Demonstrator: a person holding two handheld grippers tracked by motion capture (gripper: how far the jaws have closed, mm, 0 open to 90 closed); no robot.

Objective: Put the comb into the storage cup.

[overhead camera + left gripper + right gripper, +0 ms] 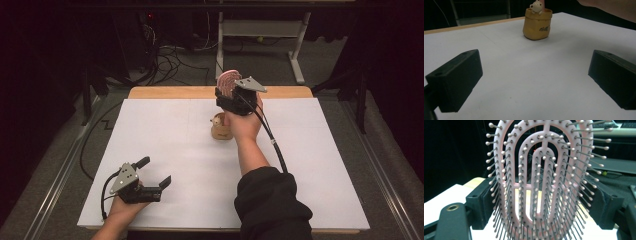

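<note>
A pink vented hairbrush (pixel 228 78) with grey ball-tipped bristles stands upright, head up, in my right gripper (pixel 227 93), which is shut on its lower part. In the right gripper view the hairbrush (pixel 544 177) sits between the two black jaws of the right gripper (pixel 544 207), bristles facing the camera. Just below that hand a small tan pouch-shaped pot (pixel 220 131) with a cream bear figure (pixel 217 120) at its rim stands on the white sheet. My left gripper (pixel 156 171) rests low at the near left, open and holding nothing. Its view shows the pot (pixel 537 25) ahead of the left gripper (pixel 535 75).
A white sheet (pixel 175 140) covers the table; a wooden strip (pixel 170 92) shows at its far edge. The person's right forearm and dark sleeve (pixel 270 200) cross the near middle. Behind the table are a white desk frame (pixel 260 30) and floor cables (pixel 170 60).
</note>
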